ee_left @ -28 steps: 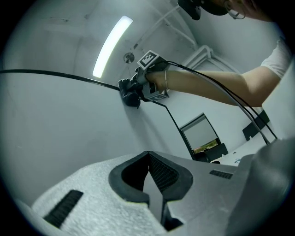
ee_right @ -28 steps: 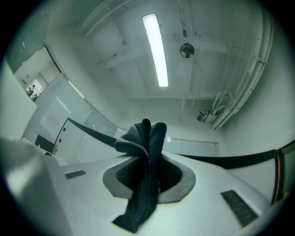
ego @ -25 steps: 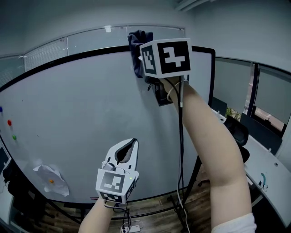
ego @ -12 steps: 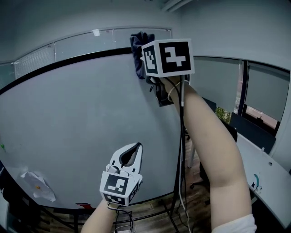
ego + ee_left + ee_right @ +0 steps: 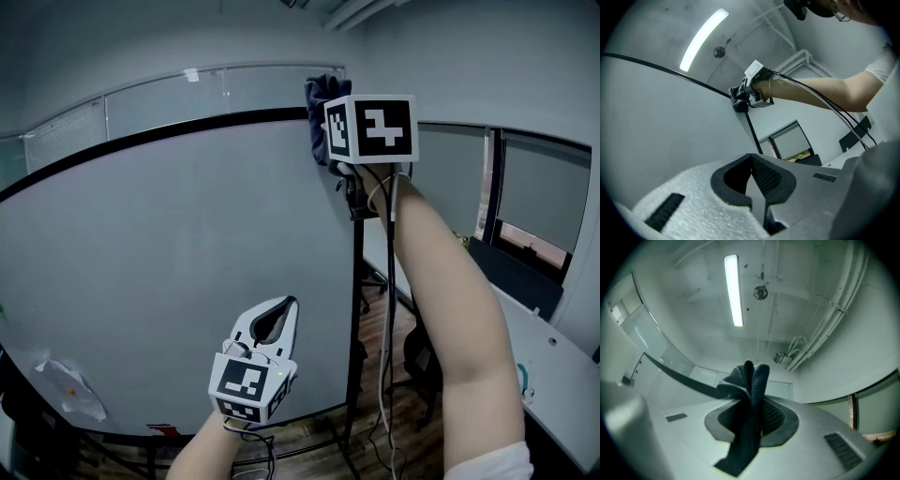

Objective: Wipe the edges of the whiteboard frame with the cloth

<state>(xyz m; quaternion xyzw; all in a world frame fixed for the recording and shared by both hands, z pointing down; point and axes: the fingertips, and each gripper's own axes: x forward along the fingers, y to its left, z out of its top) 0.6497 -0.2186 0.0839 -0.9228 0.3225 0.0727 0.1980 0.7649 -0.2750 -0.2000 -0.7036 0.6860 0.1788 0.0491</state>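
The whiteboard fills the head view, with a thin black frame [image 5: 187, 128] along its top and down its right side [image 5: 356, 309]. My right gripper [image 5: 330, 120] is raised to the board's top right corner, shut on a dark blue cloth [image 5: 321, 101]. The cloth presses against the frame there. In the right gripper view the cloth [image 5: 749, 423] hangs folded between the jaws of the right gripper [image 5: 752, 397], with the frame [image 5: 679, 373] behind it. My left gripper [image 5: 273, 322] hangs low in front of the board, shut and holding nothing. In the left gripper view its tips [image 5: 751, 159] meet.
A crumpled white sheet [image 5: 71, 390] sticks to the board's lower left. A cable [image 5: 384, 309] hangs from my right arm. A white desk [image 5: 553, 361] and a dark chair [image 5: 412, 352] stand to the right. The board's stand legs [image 5: 328, 436] reach the wooden floor.
My right gripper has carried the cloth rightwards along the top frame to the top right corner. The left gripper has stayed low and shut.
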